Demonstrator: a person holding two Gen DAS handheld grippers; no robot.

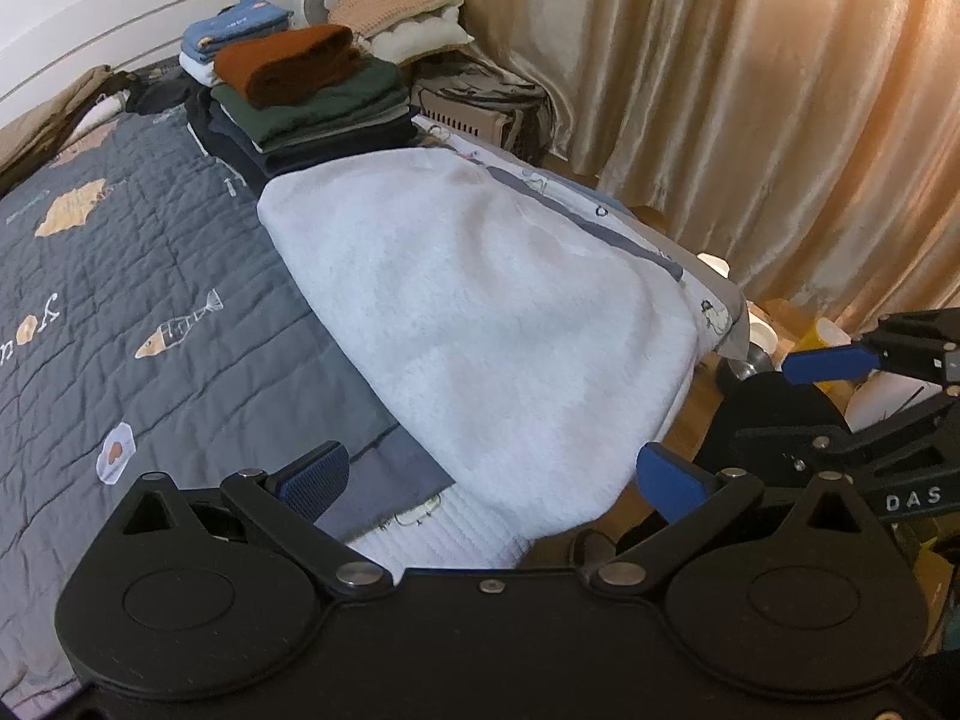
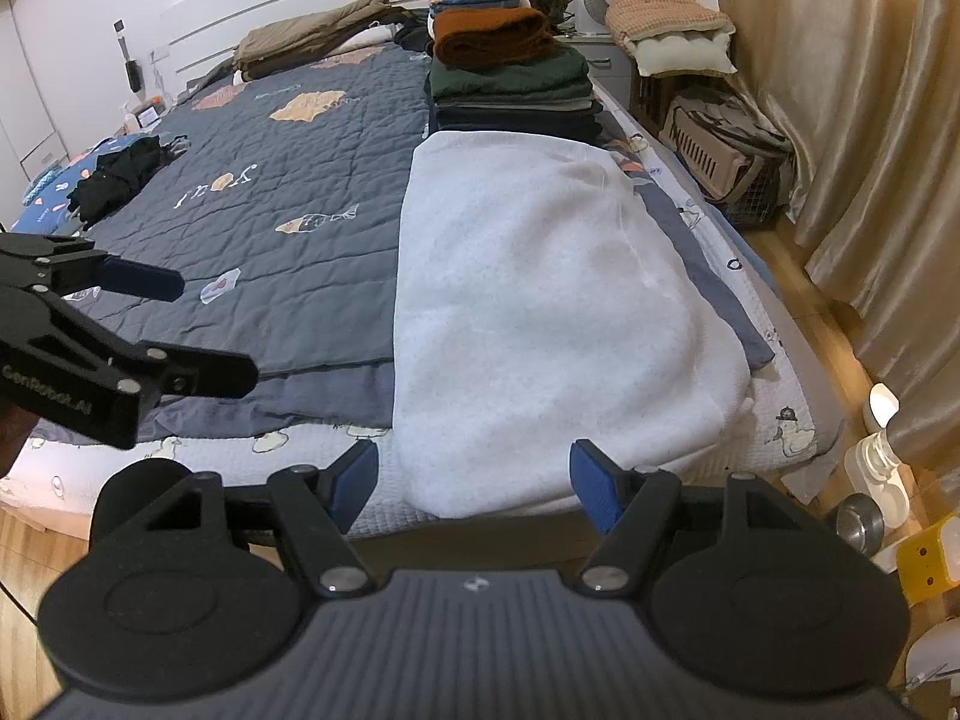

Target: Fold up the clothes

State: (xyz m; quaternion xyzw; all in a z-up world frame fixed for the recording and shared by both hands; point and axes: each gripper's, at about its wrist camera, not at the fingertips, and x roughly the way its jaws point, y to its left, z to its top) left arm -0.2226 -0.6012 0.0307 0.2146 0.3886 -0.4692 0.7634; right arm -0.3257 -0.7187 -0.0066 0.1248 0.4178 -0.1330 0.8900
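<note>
Two sets of fingers are hanging released over a folded white garment (image 2: 558, 312) on the bed (image 2: 288, 192), the left gripper (image 1: 489, 480) reading "GenRobot.AI", the right gripper (image 2: 474, 474) "DAS"

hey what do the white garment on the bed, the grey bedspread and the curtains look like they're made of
White garment: probably cotton fleece or sweatshirt knit; matte, softly fuzzy surface with faint speckling.
Grey bedspread: quilted woven fabric, likely cotton; stitched grid puckers it, with fish and egg motifs on top.
Curtains: satin-like, possibly polyester; golden sheen with bright highlights along the folds.
</note>
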